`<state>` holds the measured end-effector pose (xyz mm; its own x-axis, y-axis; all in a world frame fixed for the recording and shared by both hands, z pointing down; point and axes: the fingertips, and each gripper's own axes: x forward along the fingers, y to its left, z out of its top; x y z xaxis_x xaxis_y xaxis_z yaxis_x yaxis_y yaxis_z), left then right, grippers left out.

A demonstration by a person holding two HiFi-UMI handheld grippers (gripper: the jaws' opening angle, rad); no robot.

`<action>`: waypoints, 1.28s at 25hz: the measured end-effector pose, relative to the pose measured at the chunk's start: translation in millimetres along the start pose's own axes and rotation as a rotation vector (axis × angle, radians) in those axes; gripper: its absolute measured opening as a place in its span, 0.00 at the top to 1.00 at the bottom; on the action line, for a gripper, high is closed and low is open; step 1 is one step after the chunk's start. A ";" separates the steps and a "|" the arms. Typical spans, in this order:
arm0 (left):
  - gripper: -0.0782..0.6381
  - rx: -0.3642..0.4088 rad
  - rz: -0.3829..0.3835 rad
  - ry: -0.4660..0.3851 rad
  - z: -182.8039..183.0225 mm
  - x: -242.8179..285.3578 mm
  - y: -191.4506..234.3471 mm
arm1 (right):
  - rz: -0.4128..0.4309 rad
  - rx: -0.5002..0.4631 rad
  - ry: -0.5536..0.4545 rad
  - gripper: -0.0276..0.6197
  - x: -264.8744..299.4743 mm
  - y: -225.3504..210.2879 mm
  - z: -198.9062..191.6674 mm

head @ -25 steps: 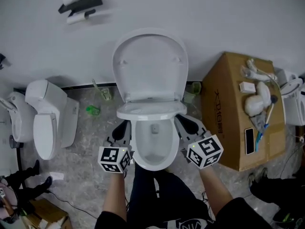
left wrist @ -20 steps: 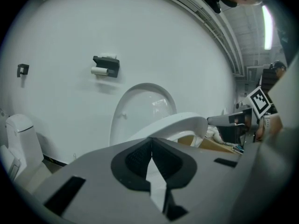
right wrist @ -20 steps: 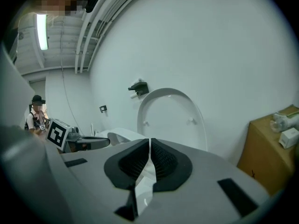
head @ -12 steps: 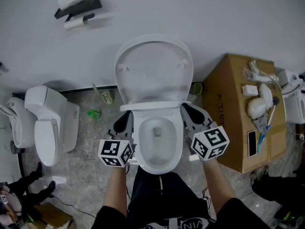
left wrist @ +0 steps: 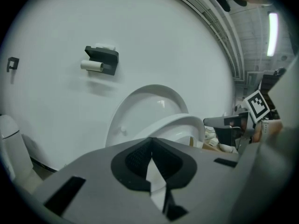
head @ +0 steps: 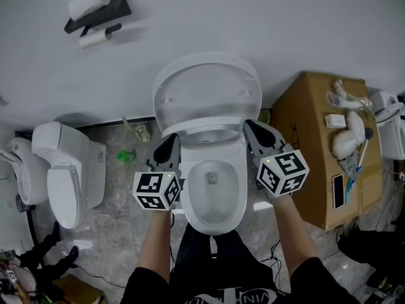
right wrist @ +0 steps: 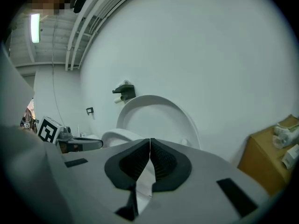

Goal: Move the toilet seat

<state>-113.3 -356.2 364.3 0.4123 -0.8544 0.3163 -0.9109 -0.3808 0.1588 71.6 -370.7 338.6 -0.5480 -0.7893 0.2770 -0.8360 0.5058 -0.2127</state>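
A white toilet stands against the wall with its lid (head: 205,90) upright. The seat ring (head: 209,133) is tilted up off the bowl (head: 215,189), partway to the lid. My left gripper (head: 171,140) is at the ring's left edge, its jaws shut with nothing between the pads. My right gripper (head: 250,126) is at the ring's right edge, jaws closing, tips meeting on nothing. Whether either touches the ring I cannot tell. The left gripper view has the left gripper (left wrist: 150,141) in front of the raised seat ring (left wrist: 184,124). The right gripper view shows the right gripper (right wrist: 149,141) before the lid (right wrist: 159,118).
A cardboard box (head: 304,163) with small items on top stands close on the right. A second toilet (head: 66,170) sits at the left. A paper holder (head: 95,14) hangs on the wall. Green things (head: 125,155) lie on the floor. The person's legs are in front of the bowl.
Both grippers have moved forward toward the wall. The seat ring has swung up from the bowl's rim toward the lid, uncovering more of the bowl.
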 end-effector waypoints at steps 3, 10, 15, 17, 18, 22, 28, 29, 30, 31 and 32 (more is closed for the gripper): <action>0.89 0.004 -0.006 0.002 5.6 11.4 6.0 | -0.018 -0.006 -0.001 0.94 11.9 -6.2 5.5; 0.89 0.007 -0.019 0.014 14.6 33.5 17.0 | -0.059 -0.010 -0.001 0.94 34.9 -19.9 14.7; 0.89 0.003 -0.007 0.004 22.3 43.4 25.7 | -0.086 -0.037 0.009 0.94 48.6 -27.1 19.2; 0.89 -0.002 -0.001 0.003 23.1 47.2 27.4 | -0.095 -0.037 0.006 0.94 52.1 -29.7 20.2; 0.89 -0.003 0.001 0.003 23.3 48.8 28.0 | -0.099 -0.036 0.005 0.95 53.5 -30.4 20.4; 0.89 -0.015 -0.002 0.002 24.0 51.3 28.9 | -0.106 -0.042 0.004 0.95 56.0 -31.3 21.1; 0.89 -0.034 -0.006 -0.004 24.1 49.7 29.8 | -0.097 -0.030 -0.004 0.95 55.2 -29.9 21.0; 0.89 -0.035 -0.008 -0.004 23.6 49.0 29.3 | -0.096 -0.026 -0.008 0.95 54.0 -29.7 20.5; 0.89 -0.036 -0.009 -0.003 23.3 48.3 28.9 | -0.096 -0.024 -0.012 0.95 52.9 -29.4 20.2; 0.89 -0.037 -0.009 -0.002 23.3 47.6 28.7 | -0.098 -0.024 -0.016 0.95 51.7 -29.1 20.2; 0.89 -0.038 -0.007 -0.002 23.7 46.7 28.8 | -0.100 -0.026 -0.021 0.95 50.4 -28.4 20.8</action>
<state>-120.7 -415.4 361.5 0.4188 -0.8523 0.3132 -0.9066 -0.3732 0.1968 68.3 -432.1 339.1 -0.4610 -0.8434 0.2759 -0.8872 0.4325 -0.1605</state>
